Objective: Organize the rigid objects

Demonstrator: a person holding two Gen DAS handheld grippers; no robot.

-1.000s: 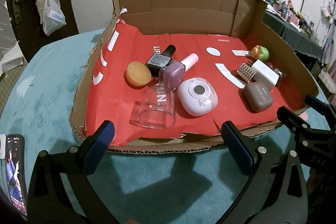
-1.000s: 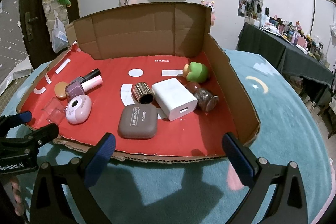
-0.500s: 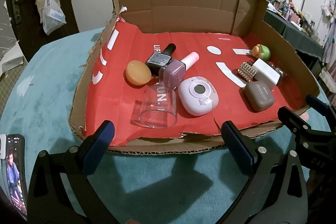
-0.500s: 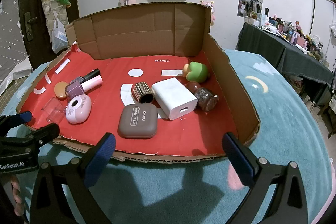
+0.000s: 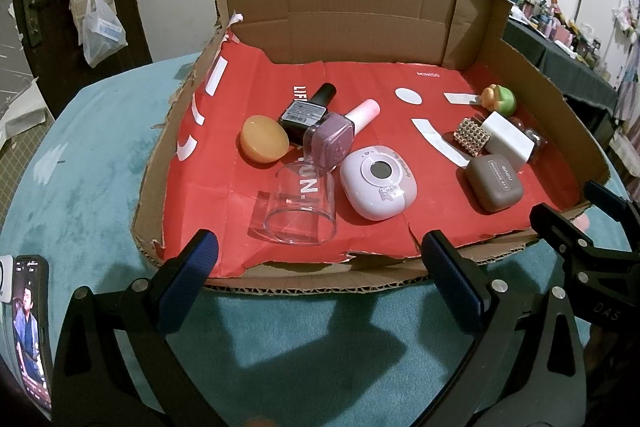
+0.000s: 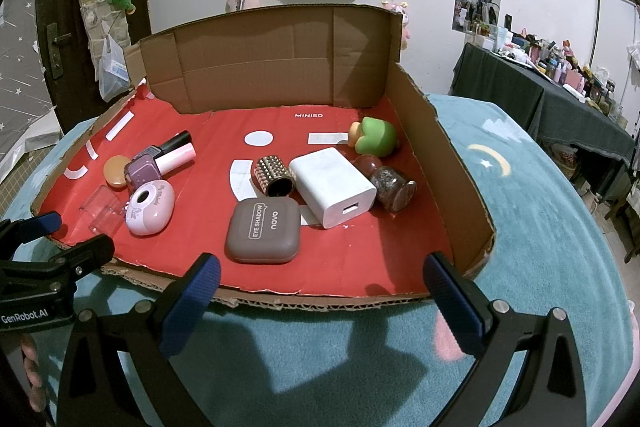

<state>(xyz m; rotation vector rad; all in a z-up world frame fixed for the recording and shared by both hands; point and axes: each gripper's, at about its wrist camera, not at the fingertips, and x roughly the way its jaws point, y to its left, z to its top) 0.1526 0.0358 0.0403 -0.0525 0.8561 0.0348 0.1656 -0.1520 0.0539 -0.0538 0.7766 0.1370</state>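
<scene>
Almost nothing is changed since a second ago: both grippers (left gripper (image 5: 316, 257), right gripper (image 6: 320, 279)) are held wide-jawed and empty before the cardboard tray (image 6: 256, 67); its objects are unmoved.

My left gripper (image 5: 316, 259) has open teal cloth (image 5: 80, 187) before it; the clear cup (image 5: 298, 205) and lilac case (image 5: 378, 187) crowd the tray's near edge. Ahead of my right gripper (image 6: 320, 285), bare red floor (image 6: 360, 267) beside the brown case (image 6: 262, 230).
</scene>
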